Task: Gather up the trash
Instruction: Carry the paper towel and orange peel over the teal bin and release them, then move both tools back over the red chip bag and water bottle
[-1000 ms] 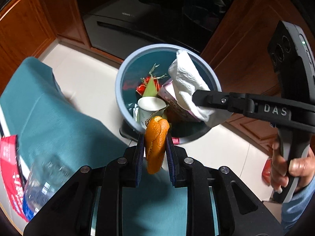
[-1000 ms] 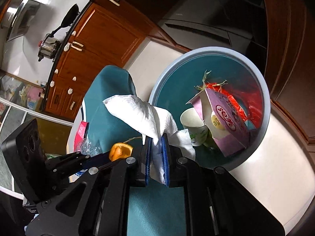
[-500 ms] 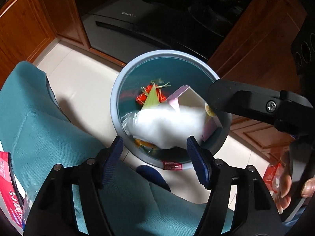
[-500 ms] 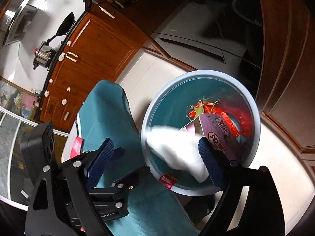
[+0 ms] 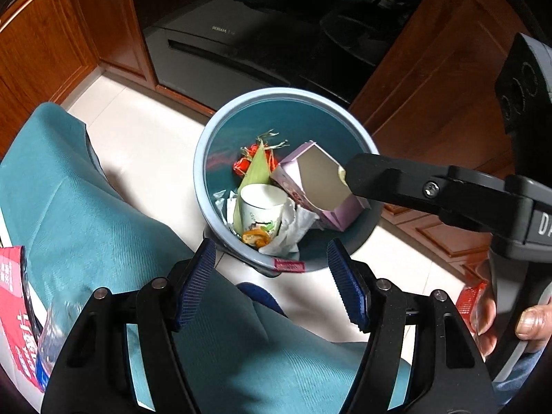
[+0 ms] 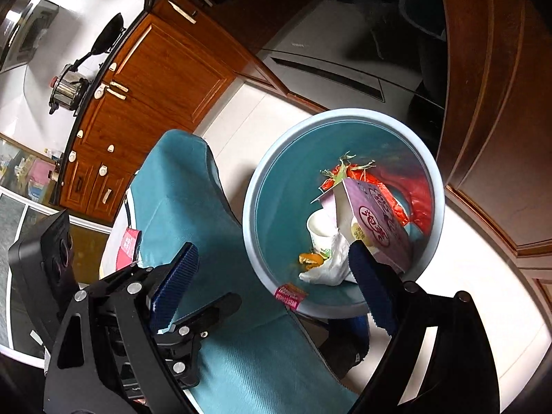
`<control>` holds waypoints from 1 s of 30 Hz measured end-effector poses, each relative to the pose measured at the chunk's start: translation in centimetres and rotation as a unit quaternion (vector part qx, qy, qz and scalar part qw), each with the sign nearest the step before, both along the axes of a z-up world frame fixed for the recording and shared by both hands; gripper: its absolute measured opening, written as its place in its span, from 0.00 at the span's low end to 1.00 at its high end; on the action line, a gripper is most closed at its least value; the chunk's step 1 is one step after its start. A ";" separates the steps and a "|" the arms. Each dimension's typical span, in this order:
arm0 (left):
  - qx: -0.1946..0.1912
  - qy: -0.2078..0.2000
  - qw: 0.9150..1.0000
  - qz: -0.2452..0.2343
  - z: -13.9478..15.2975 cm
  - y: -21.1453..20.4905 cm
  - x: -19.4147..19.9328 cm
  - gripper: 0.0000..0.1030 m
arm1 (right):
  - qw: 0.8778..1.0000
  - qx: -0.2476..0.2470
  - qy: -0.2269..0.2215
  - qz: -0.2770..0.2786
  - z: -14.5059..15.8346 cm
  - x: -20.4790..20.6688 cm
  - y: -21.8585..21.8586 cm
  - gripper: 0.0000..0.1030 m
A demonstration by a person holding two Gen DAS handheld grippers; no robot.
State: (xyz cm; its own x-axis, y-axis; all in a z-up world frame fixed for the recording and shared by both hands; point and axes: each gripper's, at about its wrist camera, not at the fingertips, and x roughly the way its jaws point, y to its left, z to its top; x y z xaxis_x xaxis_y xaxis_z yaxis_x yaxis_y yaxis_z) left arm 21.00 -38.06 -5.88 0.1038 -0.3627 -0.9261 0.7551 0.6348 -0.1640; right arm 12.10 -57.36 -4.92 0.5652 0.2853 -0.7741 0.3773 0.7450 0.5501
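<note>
the trash bin (image 5: 203, 172) sits on the floor, just ahead of and below both tongs. inside it lie a paper cup (image 5: 264, 207), a purple carton (image 5: 310, 186), a crumpled white tissue (image 5: 293, 231), a bit of orange peel (image 5: 255, 236), a green leaf (image 5: 255, 172) and a red wrapper (image 5: 241, 165). the tissue and the peel lie at the side of the bin nearest the tongs.

the left tongs (image 5: 272, 276) are wide with nothing between them. their jaws have just been opening, and they hang right over the near rim of the bin. the right tongs (image 6: 272, 283) are wide too, also with nothing between them, and their jaws have just been opening as well. in the left view one black finger of the right tongs (image 5: 396, 179) reaches across the far right side of the bin, over the carton.

so both bits of trash look dropped in, and this step seems done.

more trash looks to be behind the left tongs, on the teal cloth (image 5: 103, 207) over the tabletop: a red packet (image 5: 13, 310) and a clear plastic thing (image 5: 51, 327) i cannot name. they lie low and to the left of the left tongs, so the left hand is nearer. i think the packet's long side runs toward the bin. another red packet (image 5: 469, 300) lies on the floor near the person's right hand (image 5: 531, 324).
</note>
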 end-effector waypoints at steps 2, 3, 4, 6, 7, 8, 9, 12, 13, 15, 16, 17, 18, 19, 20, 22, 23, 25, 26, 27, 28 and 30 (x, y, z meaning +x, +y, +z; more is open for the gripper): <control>-0.006 -0.003 1.000 0.001 0.7 0.3 -0.5 0.66 | 1.000 -0.004 -0.002 0.003 0.7 -0.4 0.4 0.83; -0.009 -0.004 1.000 0.001 1.0 0.6 -0.8 0.66 | 1.000 -0.006 -0.002 0.004 0.9 -0.5 0.6 0.83; -0.011 -0.006 1.000 0.002 1.3 0.8 -1.0 0.66 | 1.000 -0.008 -0.004 0.007 1.3 -0.7 0.9 0.83; -0.018 -0.011 1.000 0.004 2.1 1.6 -1.4 0.68 | 1.000 -0.011 -0.007 0.012 2.2 -1.0 1.5 0.83; -0.020 -0.014 1.000 0.006 2.4 1.9 -1.6 0.70 | 1.000 -0.012 -0.008 0.014 2.5 -1.1 1.8 0.83; -0.022 -0.018 1.000 0.008 2.8 2.4 -1.8 0.72 | 1.000 -0.014 -0.010 0.017 2.9 -1.3 2.2 0.83; -0.025 -0.024 0.999 0.011 3.3 3.0 -2.1 0.73 | 1.000 -0.016 -0.012 0.020 3.3 -1.4 2.6 0.83; -0.032 -0.035 0.999 0.020 4.3 4.9 -2.6 0.74 | 0.999 -0.020 -0.014 0.029 4.3 -1.6 4.0 0.83; -0.033 -0.038 0.998 0.024 4.6 5.6 -2.6 0.74 | 0.999 -0.022 -0.015 0.034 4.7 -1.6 4.7 0.83; -0.036 -0.044 0.998 0.034 5.2 7.0 -2.6 0.76 | 0.999 -0.026 -0.017 0.043 5.3 -1.6 5.8 0.83; -0.038 -0.048 0.997 0.042 5.6 8.1 -2.7 0.78 | 0.998 -0.028 -0.018 0.050 5.8 -1.5 6.6 0.83; -0.040 -0.052 0.997 0.050 6.0 9.2 -2.7 0.78 | 0.998 -0.030 -0.019 0.055 6.1 -1.4 7.2 0.83; -0.042 -0.055 0.996 0.057 6.2 10.3 -2.7 0.79 | 0.997 -0.032 -0.020 0.062 6.5 -1.2 8.1 0.83; -0.043 -0.058 0.995 0.063 6.4 11.4 -2.6 0.80 | 0.997 -0.035 -0.021 0.068 6.8 -1.0 8.7 0.83; -0.044 -0.061 0.995 0.070 6.7 12.5 -2.6 0.80 | 0.996 -0.037 -0.021 0.075 7.0 -0.8 9.4 0.83; -0.043 -0.067 0.993 0.083 7.0 14.9 -2.5 0.81 | 0.995 -0.043 -0.021 0.093 7.6 -0.1 11.4 0.83; -0.042 -0.071 0.992 0.091 7.1 16.2 -2.4 0.82 | 0.993 -0.045 -0.020 0.103 7.9 0.2 12.4 0.83; -0.039 -0.079 0.990 0.108 7.3 18.8 -2.2 0.88 | 0.991 -0.049 -0.020 0.125 8.3 1.1 14.7 0.83; -0.038 -0.083 0.989 0.115 7.3 19.9 -2.1 0.90 | 0.989 -0.051 -0.020 0.134 8.5 1.4 15.7 0.83; -0.037 -0.087 0.988 0.120 7.5 21.1 -2.0 0.91 | 0.987 -0.055 -0.019 0.147 8.7 2.0 17.1 0.83; -0.033 -0.093 0.987 0.129 7.6 22.5 -1.8 0.91 | 0.986 -0.056 -0.019 0.155 8.8 2.4 18.0 0.83; -0.023 -0.096 0.985 0.143 7.3 25.0 -1.1 0.91 | 0.983 -0.061 -0.016 0.174 8.9 3.2 19.9 0.83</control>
